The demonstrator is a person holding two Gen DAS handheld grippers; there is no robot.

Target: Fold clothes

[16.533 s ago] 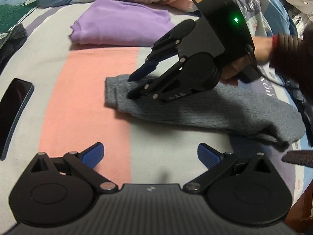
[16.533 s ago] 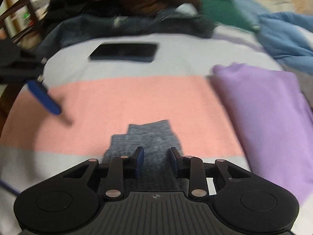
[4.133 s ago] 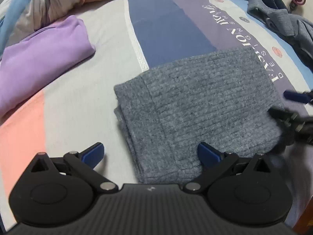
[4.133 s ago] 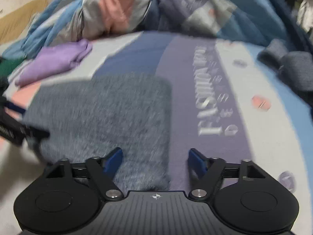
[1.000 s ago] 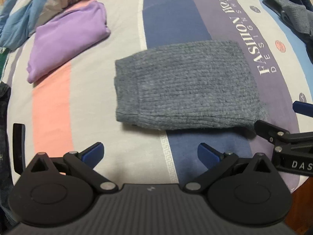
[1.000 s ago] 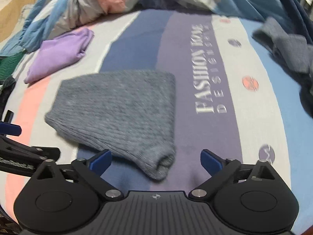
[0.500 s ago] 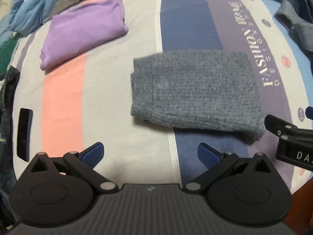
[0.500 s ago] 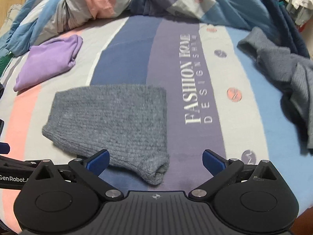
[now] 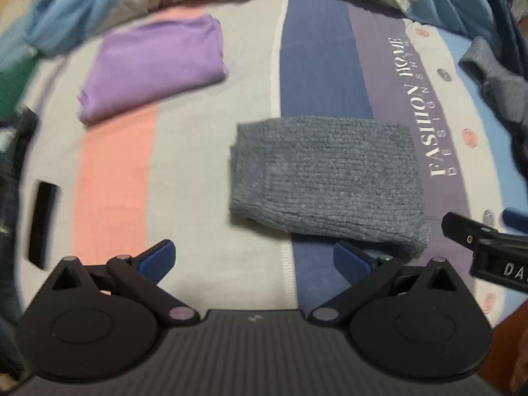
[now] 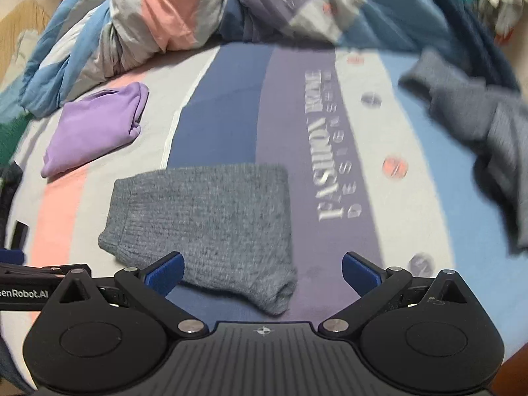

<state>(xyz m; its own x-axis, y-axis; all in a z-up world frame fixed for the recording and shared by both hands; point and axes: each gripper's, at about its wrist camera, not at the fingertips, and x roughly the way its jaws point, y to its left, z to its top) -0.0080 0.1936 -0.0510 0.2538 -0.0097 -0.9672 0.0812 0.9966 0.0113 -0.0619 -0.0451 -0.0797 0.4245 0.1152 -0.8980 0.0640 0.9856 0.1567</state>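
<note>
Both wide-spread grippers, left (image 9: 252,260) and right (image 10: 263,272), have drawn back from the folded grey knit (image 9: 326,181)

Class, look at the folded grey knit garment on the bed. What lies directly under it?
The grey knit garment rests on the striped bedsheet, across its pale grey, navy and purple bands, beside the printed lettering. Whatever pattern lies beneath it is covered, as are its inner folded layers.

Soft, even indoor light; fisheye edges bend and smear, possibly motion blur; the grey knit (image 9: 326,178) stays fairly sharp.
</note>
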